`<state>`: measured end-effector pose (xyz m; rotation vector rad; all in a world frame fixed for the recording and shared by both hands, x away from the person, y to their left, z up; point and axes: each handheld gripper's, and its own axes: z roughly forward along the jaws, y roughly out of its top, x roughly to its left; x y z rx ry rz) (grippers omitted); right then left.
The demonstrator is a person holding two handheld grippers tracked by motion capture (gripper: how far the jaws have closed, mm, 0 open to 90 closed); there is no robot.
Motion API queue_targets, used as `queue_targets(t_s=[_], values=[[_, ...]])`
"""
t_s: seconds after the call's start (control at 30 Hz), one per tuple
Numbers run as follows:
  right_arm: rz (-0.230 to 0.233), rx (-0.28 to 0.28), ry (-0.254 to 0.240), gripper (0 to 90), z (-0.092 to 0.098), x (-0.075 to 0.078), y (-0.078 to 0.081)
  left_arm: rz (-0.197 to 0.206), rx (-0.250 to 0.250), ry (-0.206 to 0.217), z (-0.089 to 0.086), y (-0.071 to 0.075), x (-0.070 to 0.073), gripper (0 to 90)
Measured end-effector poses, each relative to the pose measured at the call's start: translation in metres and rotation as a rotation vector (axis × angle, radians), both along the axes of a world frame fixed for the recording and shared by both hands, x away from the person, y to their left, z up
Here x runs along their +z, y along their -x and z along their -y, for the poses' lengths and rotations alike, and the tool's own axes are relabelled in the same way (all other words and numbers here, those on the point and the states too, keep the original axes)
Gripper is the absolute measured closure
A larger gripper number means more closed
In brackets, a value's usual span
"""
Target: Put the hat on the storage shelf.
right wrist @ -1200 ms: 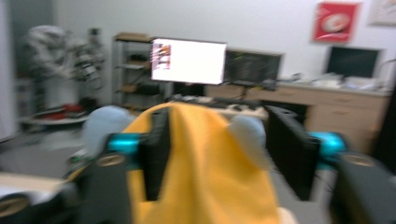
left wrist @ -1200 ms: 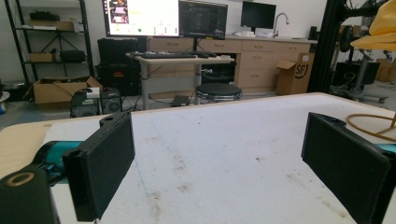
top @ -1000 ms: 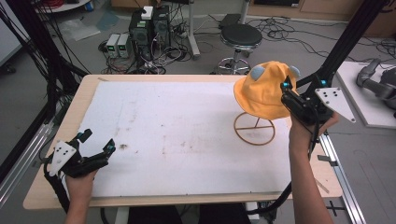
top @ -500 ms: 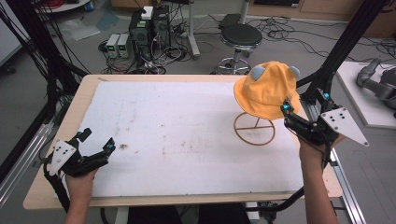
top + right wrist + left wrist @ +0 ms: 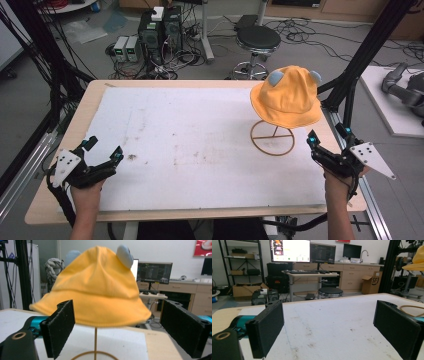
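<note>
Hat (image 5: 287,97): orange cloth bucket shape, soft drooping brim, two grey-blue round ears on the crown; sits on a stand (image 5: 272,138) at the worktop's far right.
Stand: thin tan wire, ring base with cross spokes, single upright stem.
Worktop (image 5: 200,145): pale wood edge, white mat over it, matt, with brown stains.
Right gripper (image 5: 327,145): black, grey three-cornered plate, flat black fingers (image 5: 61,327) spread wide, nothing between them; just short of the hat, near the right edge.
Left gripper (image 5: 102,150): same make, fingers wide apart and bare, near the front left corner, well apart from the hat.
Beyond: round black stool (image 5: 258,40), computer boxes (image 5: 160,27), cables on the floor.
</note>
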<state>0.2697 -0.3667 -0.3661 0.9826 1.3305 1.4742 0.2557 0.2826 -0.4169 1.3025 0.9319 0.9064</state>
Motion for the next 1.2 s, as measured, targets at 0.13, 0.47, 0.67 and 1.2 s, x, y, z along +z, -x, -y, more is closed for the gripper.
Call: queue_targets(t_s=[0.13, 0.47, 0.67, 1.2], values=[[-0.042, 0.006, -0.014, 12.8, 0.002, -0.019, 0.002, 0.002, 0.017, 0.004, 0.000, -0.001, 0.000, 10.0], [-0.096, 0.035, 0.001, 12.9, 0.003, -0.048, 0.001, 0.002, 0.044, 0.007, -0.007, -0.001, 0.001, 10.1], [-0.118, 0.055, 0.014, 12.9, 0.001, -0.053, 0.002, 0.000, 0.052, 0.020, -0.011, -0.001, 0.001, 10.0], [-0.131, 0.083, 0.011, 12.9, -0.003, -0.058, 0.003, -0.013, 0.062, 0.003, -0.013, 0.000, -0.002, 10.1]])
